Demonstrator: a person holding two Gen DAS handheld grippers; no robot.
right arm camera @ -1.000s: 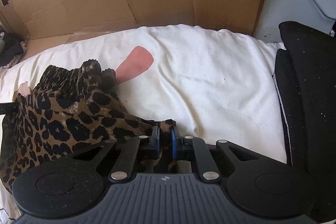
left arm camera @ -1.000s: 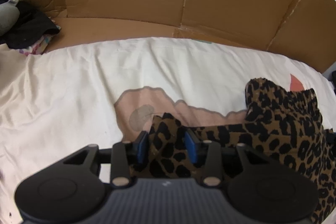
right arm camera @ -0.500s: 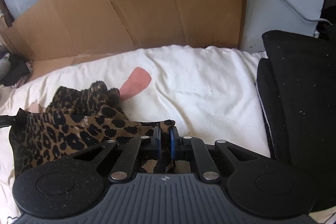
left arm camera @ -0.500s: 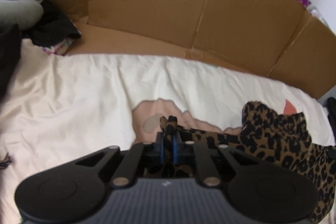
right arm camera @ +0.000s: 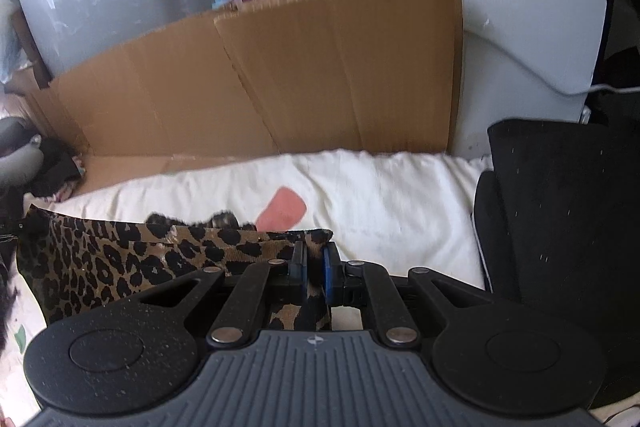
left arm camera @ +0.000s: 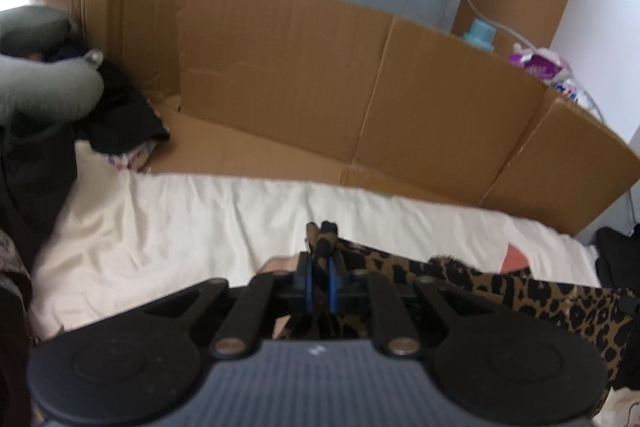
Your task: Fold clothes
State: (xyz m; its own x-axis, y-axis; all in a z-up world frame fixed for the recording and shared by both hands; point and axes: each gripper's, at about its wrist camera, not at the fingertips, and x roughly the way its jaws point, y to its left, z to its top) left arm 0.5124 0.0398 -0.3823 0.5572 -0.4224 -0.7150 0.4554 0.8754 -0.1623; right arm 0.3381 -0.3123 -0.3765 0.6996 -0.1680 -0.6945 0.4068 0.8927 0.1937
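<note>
Two hand-held grippers hold a leopard-print garment (right arm camera: 132,251) stretched between them above a cream bedsheet (left arm camera: 192,223). The left hand-held gripper (left arm camera: 319,281) is clamped on one bunched corner, the right hand-held gripper (right arm camera: 314,267) pinches the opposite corner, and the cloth hangs from a taut top edge. The garment is spread out, not yet a neat folded bundle; whether any fold is already in it cannot be told. Cardboard panels (left arm camera: 360,107) line the far side of the bed

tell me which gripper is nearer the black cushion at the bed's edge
Right. The right gripper sits just beside the black cushion; the left gripper holds the leopard-print garment's far end.
</note>
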